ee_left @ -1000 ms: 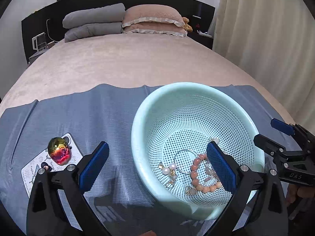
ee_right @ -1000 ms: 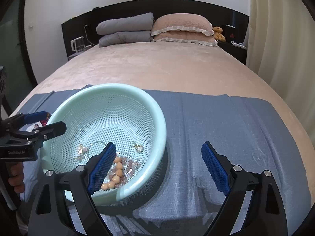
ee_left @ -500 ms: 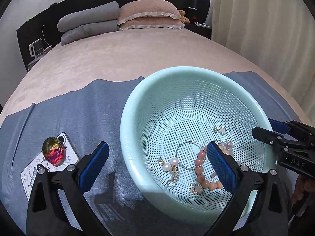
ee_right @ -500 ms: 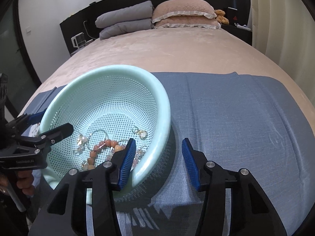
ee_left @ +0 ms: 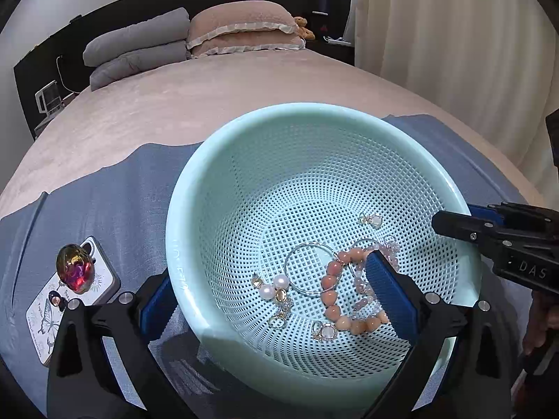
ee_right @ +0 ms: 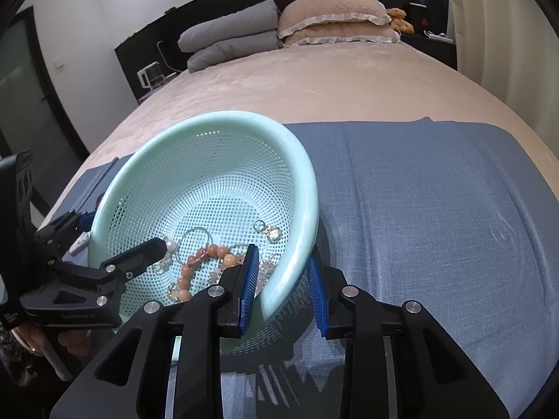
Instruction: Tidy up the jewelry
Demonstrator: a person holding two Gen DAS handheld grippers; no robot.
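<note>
A mint-green mesh basket stands on a blue cloth. Inside it lie a peach bead bracelet, a silver hoop, pearl earrings and several small pieces. My left gripper is open wide and straddles the basket's near left wall, one finger inside by the beads and one outside. My right gripper straddles the near right rim. Its jaws are closing, with a thin gap still showing at the pads.
A phone in a white printed case with a shiny red-gold grip lies on the blue cloth left of the basket. The cloth covers the near part of a beige bed, with pillows at the far end and curtains on the right.
The right gripper's jaws have narrowed from wide apart to close around the basket rim. The left gripper has moved forward, so the basket wall now sits between its fingers.
</note>
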